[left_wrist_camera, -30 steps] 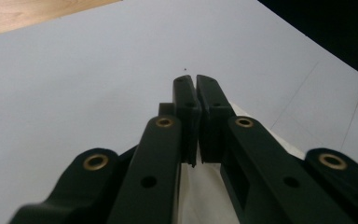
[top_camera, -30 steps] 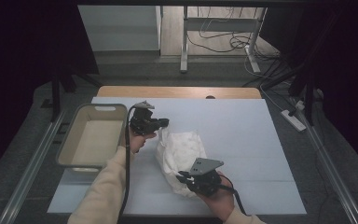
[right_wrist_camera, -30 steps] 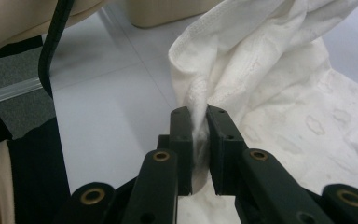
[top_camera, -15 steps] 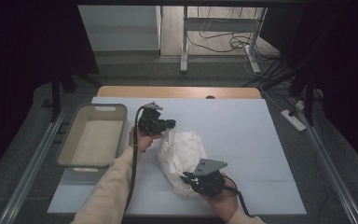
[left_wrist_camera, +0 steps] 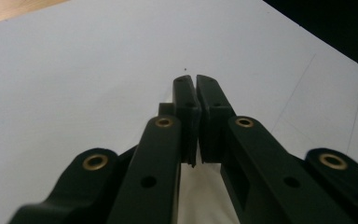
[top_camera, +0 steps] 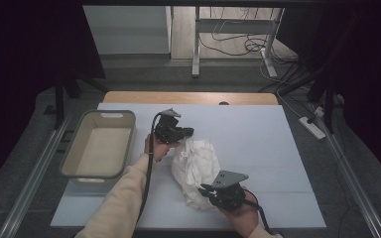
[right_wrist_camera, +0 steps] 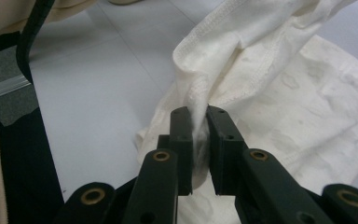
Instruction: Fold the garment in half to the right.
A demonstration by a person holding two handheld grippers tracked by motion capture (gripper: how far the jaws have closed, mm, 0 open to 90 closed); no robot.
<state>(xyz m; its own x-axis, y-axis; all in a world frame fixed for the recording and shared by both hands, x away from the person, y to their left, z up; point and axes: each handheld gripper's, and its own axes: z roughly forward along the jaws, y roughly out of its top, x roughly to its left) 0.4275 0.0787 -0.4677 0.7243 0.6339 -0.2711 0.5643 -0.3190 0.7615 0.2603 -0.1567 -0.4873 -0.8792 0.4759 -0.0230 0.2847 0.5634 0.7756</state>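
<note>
A crumpled white cloth [top_camera: 196, 166] lies on the white table cover [top_camera: 263, 139], near the middle. My right gripper [top_camera: 204, 189] sits at the cloth's near edge and is shut on a stitched fold of it; in the right gripper view the hem of the cloth [right_wrist_camera: 284, 93] rises from between the jaws of that gripper [right_wrist_camera: 197, 112]. My left gripper [top_camera: 188, 132] hovers just beyond the cloth's far left corner. In the left gripper view the left gripper [left_wrist_camera: 196, 81] has its jaws pressed together over the bare cover, with nothing between the tips. A bit of cream cloth [left_wrist_camera: 198, 196] shows below them.
A beige plastic bin [top_camera: 69, 158], with nothing inside, stands at the table's left edge. A strip of wood [top_camera: 188, 97] runs along the far side. Metal rails flank the table, and cables and a power strip [top_camera: 312, 128] lie on the floor to the right.
My left gripper has moved to the right, from near the bin toward the far edge of the cloth. The right gripper and the cloth have stayed put.
</note>
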